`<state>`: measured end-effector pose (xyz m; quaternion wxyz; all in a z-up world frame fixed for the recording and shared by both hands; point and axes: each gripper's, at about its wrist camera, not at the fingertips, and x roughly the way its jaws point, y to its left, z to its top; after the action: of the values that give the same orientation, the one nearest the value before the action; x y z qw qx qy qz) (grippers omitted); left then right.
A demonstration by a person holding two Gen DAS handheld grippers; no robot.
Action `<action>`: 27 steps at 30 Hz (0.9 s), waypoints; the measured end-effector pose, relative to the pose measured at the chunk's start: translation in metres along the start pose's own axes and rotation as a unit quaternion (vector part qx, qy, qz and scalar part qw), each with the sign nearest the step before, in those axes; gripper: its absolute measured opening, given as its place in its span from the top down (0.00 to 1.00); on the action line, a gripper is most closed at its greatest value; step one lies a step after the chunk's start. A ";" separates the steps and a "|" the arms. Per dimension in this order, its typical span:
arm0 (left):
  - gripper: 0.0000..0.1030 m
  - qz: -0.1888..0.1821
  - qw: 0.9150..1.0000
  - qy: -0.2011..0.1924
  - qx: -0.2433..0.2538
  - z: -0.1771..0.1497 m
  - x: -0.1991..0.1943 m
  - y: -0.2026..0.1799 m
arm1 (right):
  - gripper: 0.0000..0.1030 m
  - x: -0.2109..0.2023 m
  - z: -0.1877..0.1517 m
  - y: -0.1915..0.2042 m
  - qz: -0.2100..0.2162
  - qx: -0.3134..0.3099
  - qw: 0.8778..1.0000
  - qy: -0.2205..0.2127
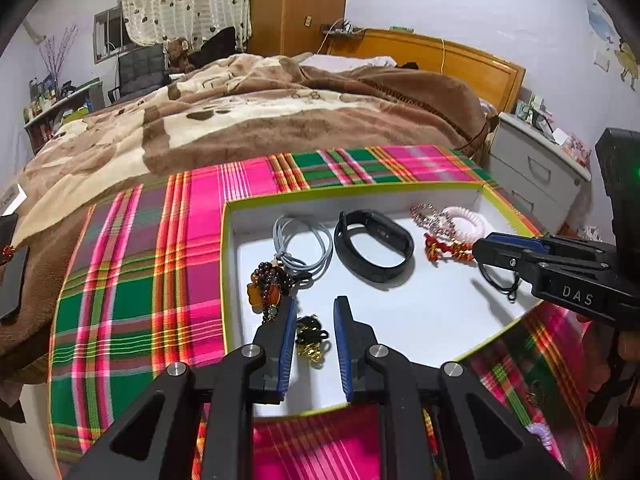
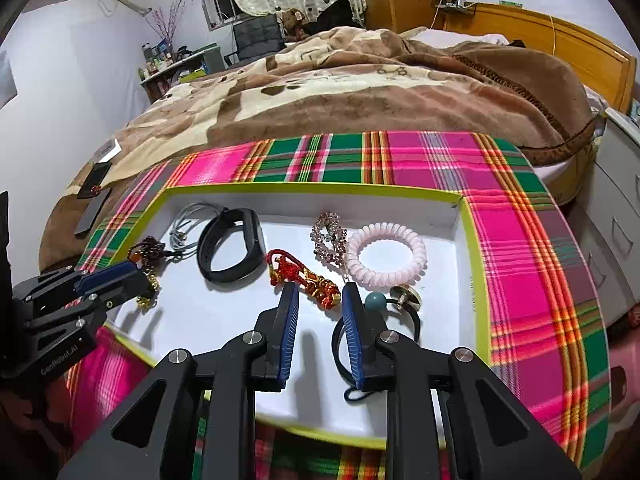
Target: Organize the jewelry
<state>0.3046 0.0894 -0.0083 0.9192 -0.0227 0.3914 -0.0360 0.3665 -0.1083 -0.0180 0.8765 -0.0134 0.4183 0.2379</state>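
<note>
A white box with a lime rim (image 1: 344, 193) (image 2: 316, 189) lies on a plaid cloth and holds the jewelry. In it are a grey cord (image 1: 304, 240), a black wristband (image 1: 374, 248) (image 2: 232, 246), a dark bead bracelet with amber stones (image 1: 270, 284), a gold and black piece (image 1: 312, 338), a red and gold knot charm (image 2: 310, 276), a rhinestone clip (image 2: 329, 236), a pink spiral hair tie (image 2: 386, 254) and a black hair tie with a teal bead (image 2: 376, 301). My left gripper (image 1: 316, 308) is open over the gold piece. My right gripper (image 2: 320, 294) is open over the red charm.
The plaid cloth (image 1: 160, 272) covers the surface, with a bed under a brown blanket (image 1: 280, 112) behind it. A grey drawer unit (image 1: 536, 168) stands to the right. Phones (image 2: 94, 196) lie on the blanket at the left. A purple spiral tie (image 1: 540, 432) lies outside the box.
</note>
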 end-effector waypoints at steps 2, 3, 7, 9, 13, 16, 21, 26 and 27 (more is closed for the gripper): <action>0.82 0.002 1.000 -0.009 0.000 -0.001 -0.010 -0.001 | 0.77 -0.009 -0.002 0.001 0.001 -0.001 1.000 -0.007; 0.82 0.002 1.000 -0.014 -0.001 -0.002 -0.015 -0.002 | 0.77 -0.015 -0.003 0.002 0.003 -0.001 1.000 -0.012; 0.82 0.000 0.999 -0.034 -0.007 -0.009 -0.042 -0.006 | 0.75 -0.040 -0.012 0.006 0.005 -0.003 0.999 -0.031; 0.82 -0.003 0.999 -0.048 -0.009 -0.014 -0.058 -0.010 | 0.75 -0.056 -0.020 0.009 0.008 -0.005 0.999 -0.042; 0.82 -0.008 0.998 -0.069 -0.012 -0.029 -0.088 -0.019 | 0.75 -0.087 -0.040 0.016 0.009 -0.012 0.998 -0.061; 0.82 -0.011 0.997 -0.080 -0.011 -0.045 -0.109 -0.029 | 0.75 -0.108 -0.056 0.022 0.010 -0.012 0.997 -0.073; 0.82 -0.013 0.995 -0.095 -0.008 -0.067 -0.139 -0.043 | 0.75 -0.139 -0.085 0.029 0.013 -0.016 0.996 -0.088; 0.82 -0.011 0.994 -0.105 -0.009 -0.087 -0.162 -0.053 | 0.75 -0.162 -0.110 0.031 0.015 -0.006 0.995 -0.096; 0.82 -0.010 0.994 -0.105 -0.008 -0.092 -0.165 -0.056 | 0.75 -0.165 -0.114 0.032 0.015 -0.005 0.995 -0.097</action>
<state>0.1217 0.0464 0.0508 0.9546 -0.0373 0.2928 -0.0396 0.1815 -0.1721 0.0356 0.9092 0.0112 0.3304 0.2530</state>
